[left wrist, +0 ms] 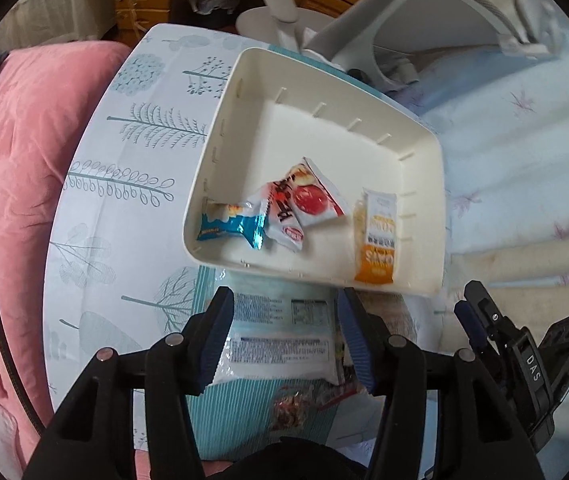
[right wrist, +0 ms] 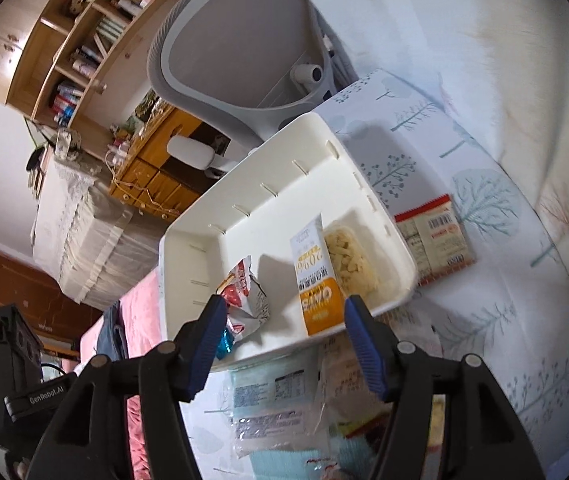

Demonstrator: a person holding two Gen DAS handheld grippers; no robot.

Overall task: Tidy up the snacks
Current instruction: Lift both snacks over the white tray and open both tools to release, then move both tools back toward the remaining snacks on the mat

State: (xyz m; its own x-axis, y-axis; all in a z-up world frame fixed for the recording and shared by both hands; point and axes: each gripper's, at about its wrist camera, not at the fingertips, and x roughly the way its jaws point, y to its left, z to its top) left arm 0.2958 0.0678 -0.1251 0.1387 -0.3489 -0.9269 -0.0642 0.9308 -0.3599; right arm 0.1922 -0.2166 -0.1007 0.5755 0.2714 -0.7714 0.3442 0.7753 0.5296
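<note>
Both jaws are spread wide and hold nothing. Left gripper (left wrist: 284, 336) hangs over a big pale snack bag (left wrist: 280, 344) lying just in front of the white bin (left wrist: 424, 148). Right gripper (right wrist: 284, 344) hangs at the bin's near rim. Inside the bin lie an orange packet (left wrist: 378, 240), a red and white packet (left wrist: 308, 196) and a blue packet (left wrist: 232, 226). Beside the bin, a flat packet (right wrist: 436, 238) rests on the tree-print cloth (left wrist: 132, 184).

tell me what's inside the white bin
White bin holds a blue packet, two red-and-white packets and an orange packet. Anything beneath them is covered.
</note>
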